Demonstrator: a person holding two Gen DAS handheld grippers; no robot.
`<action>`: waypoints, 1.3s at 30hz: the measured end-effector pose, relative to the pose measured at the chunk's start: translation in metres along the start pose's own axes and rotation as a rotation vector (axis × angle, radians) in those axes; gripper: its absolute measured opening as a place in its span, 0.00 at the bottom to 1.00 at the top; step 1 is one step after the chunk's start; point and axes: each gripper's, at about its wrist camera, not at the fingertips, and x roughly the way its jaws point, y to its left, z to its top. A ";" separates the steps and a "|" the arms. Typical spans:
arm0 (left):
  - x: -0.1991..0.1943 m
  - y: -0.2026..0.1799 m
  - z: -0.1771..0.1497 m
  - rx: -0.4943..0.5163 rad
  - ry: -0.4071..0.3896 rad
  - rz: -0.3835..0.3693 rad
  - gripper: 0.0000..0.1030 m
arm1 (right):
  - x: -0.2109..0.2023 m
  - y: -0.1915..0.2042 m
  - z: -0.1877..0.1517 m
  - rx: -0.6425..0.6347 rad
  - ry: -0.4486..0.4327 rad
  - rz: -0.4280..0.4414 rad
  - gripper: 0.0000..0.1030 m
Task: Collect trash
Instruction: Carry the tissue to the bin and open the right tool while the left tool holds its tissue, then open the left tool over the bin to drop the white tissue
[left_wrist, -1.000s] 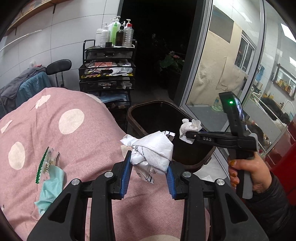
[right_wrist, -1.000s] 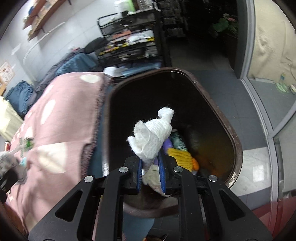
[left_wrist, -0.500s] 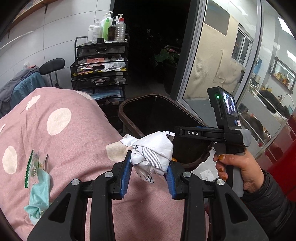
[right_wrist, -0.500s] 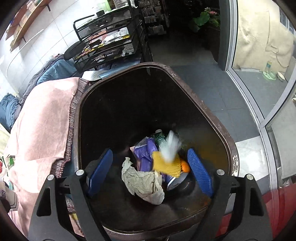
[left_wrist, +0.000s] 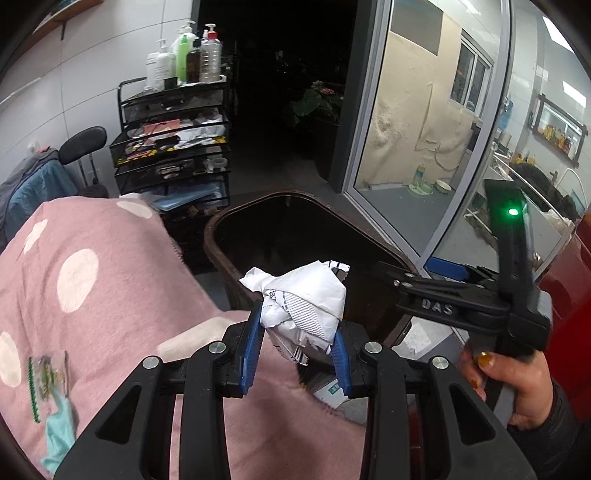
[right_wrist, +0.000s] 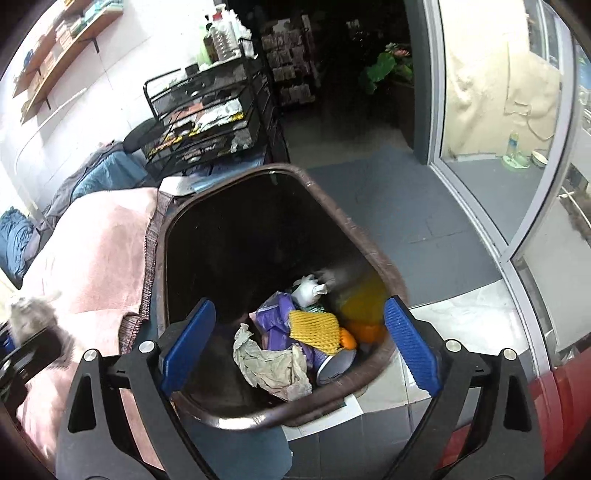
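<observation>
The left gripper (left_wrist: 298, 343) clamps a crumpled printed wrapper (left_wrist: 304, 299), its print unreadable, at the brown bin's (left_wrist: 221, 254) 7 o'clock rim. The right gripper (right_wrist: 299, 332), embossed "DAS", gapes wide over binned trash (right_wrist: 291, 339).

Pink white-dotted blanket (left_wrist: 110, 280), brown bin (right_wrist: 373, 254)

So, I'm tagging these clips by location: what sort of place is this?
Probably a salon or treatment room: a black mesh trolley topped with pump bottles, a bed under a pink polka-dot blanket, and a glass door beside it.
</observation>
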 end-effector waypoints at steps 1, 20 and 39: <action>0.005 -0.003 0.002 0.007 0.007 -0.002 0.32 | -0.004 -0.003 -0.001 0.007 -0.007 -0.004 0.89; 0.076 -0.036 0.027 0.025 0.149 -0.043 0.54 | -0.031 -0.060 -0.019 0.143 -0.036 -0.063 0.91; 0.039 -0.034 0.026 0.042 0.022 0.026 0.95 | -0.030 -0.054 -0.021 0.139 -0.035 -0.059 0.94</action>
